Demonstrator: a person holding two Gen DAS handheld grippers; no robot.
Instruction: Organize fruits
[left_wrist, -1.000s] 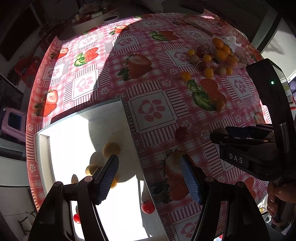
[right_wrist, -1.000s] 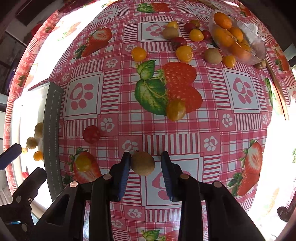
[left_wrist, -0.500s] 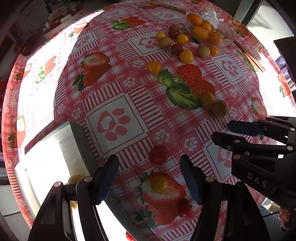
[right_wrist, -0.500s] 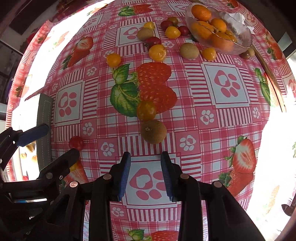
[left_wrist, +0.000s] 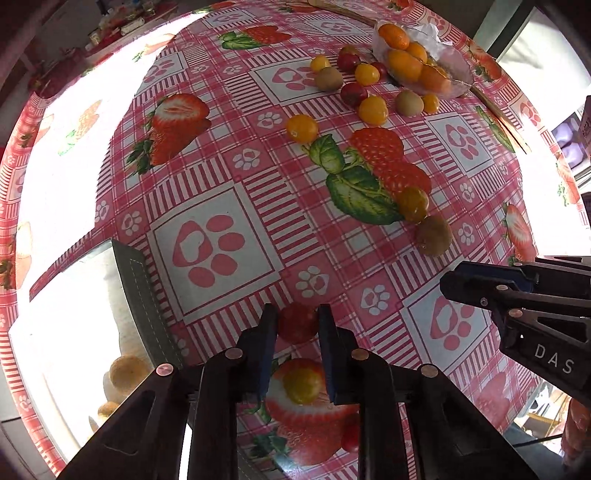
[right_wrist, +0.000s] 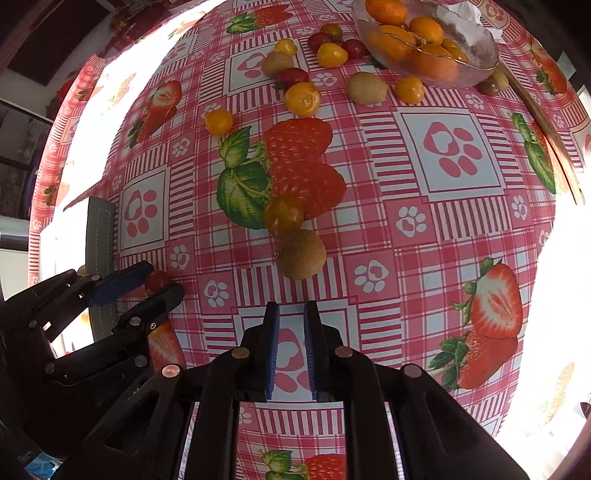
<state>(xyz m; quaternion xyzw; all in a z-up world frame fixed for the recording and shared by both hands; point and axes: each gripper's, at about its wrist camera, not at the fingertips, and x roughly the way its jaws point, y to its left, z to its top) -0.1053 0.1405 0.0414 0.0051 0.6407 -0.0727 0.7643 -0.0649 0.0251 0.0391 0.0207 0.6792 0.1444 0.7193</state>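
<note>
My left gripper (left_wrist: 296, 317) points down at the strawberry-print tablecloth and is shut on a small red tomato (left_wrist: 297, 325). The right wrist view shows the same tomato (right_wrist: 157, 280) pinched between the left gripper's (right_wrist: 160, 282) pads. My right gripper (right_wrist: 291, 314) is shut with nothing between its pads. It hovers just short of a brown kiwi (right_wrist: 301, 254) lying beside a yellow tomato (right_wrist: 283, 216). In the left wrist view the right gripper (left_wrist: 448, 286) reaches in from the right, below that kiwi (left_wrist: 434, 236).
A white tray with a grey rim (left_wrist: 133, 280) lies at the left and holds several yellow fruits (left_wrist: 125, 373). A glass bowl (right_wrist: 487, 55) of oranges stands at the far right, with loose tomatoes and kiwis (right_wrist: 365, 86) scattered before it. Another yellow tomato (left_wrist: 303, 384) lies under my left gripper.
The left gripper moved from over the tray onto the cloth and closed on the red tomato. The right gripper let go of the kiwi, drew back from it and closed empty.
</note>
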